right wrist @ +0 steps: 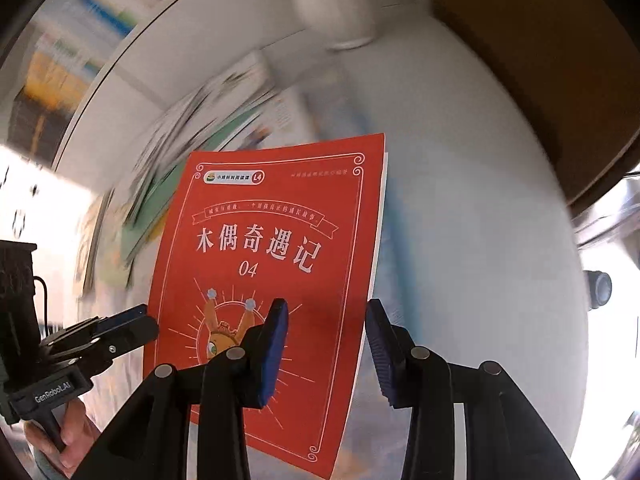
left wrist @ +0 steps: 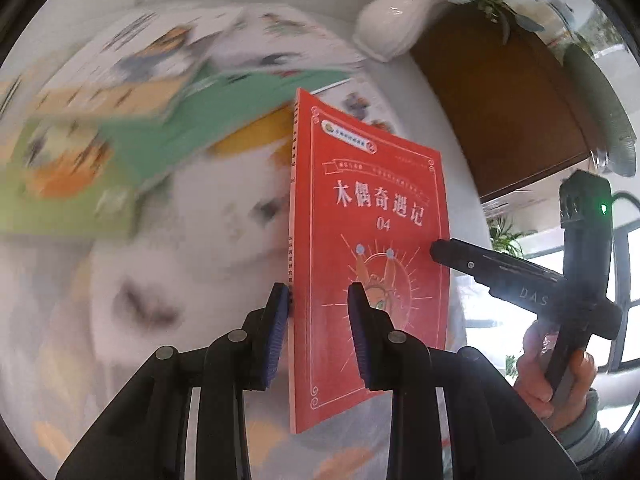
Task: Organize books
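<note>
Red book [left wrist: 368, 248] upright, left hand-held gripper [left wrist: 318, 308] pinching spine edge, right hand-held gripper [right wrist: 326, 322] seemingly clamping opposite edge.

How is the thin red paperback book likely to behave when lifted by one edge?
Probably floppy: the thin red paperback book has a very slim spine, and its free page edge bows in the right wrist view. It is likely light for its size, being so thin. Its cover looks smooth, so it may slip from a loose pinch.
</note>
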A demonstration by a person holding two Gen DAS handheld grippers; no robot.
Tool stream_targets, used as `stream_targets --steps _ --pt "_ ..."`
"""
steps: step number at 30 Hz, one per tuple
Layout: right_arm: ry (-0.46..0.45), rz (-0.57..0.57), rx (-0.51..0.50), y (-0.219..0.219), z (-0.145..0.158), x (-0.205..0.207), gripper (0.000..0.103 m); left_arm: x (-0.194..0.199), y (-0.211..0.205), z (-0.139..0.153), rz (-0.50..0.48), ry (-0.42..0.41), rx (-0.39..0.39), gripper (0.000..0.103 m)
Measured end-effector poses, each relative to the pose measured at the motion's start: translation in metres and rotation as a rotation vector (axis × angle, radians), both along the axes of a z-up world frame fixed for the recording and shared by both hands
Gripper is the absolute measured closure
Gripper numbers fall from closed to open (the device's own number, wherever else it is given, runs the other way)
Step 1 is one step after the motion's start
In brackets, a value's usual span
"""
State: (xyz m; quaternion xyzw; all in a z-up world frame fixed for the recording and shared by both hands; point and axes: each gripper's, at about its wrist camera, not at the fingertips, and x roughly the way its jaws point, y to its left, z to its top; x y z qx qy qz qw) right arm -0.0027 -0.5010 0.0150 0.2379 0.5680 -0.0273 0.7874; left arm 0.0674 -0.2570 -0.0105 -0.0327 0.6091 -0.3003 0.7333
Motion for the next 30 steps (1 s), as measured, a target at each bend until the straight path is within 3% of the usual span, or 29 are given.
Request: stream_targets --steps 4,11,13,15,18,22,24,30 --pt "0.035 0.029 0.028 0.021 -0.018 -0.005 0.064 0.0 0.018 -0.012 0.056 0.053 -0.023 0.077" --pt "0.031 0.015 0.058 0.022 -0.024 -0.013 0.064 -0.004 0.001 -0.009 0.034 -0.027 0.037 0.077" --pt "0.018 0.0 0.067 0.019 -0.023 -0.016 0.064 -0.004 0.003 -0.006 0.015 0.018 -0.017 0.077" --pt "0.011 -0.026 0.099 0.013 -0.025 -0.019 0.064 -0.004 0.007 0.003 0.001 0.062 -0.122 0.077" --pt "0.0 -0.057 0.173 0.0 -0.029 -0.023 0.064 -0.012 0.007 0.03 -0.059 0.039 -0.253 0.077" --pt "-0.01 -0.082 0.237 -0.004 -0.033 -0.024 0.063 -0.016 -0.008 0.033 -0.065 -0.05 -0.185 0.081" --pt "-0.013 -0.086 0.249 -0.005 -0.035 -0.025 0.063 -0.011 -0.012 0.02 -0.045 -0.027 -0.169 0.09" --pt "-0.004 -0.075 0.235 -0.005 -0.032 -0.028 0.063 -0.008 -0.025 0.0 -0.022 0.022 -0.186 0.09"
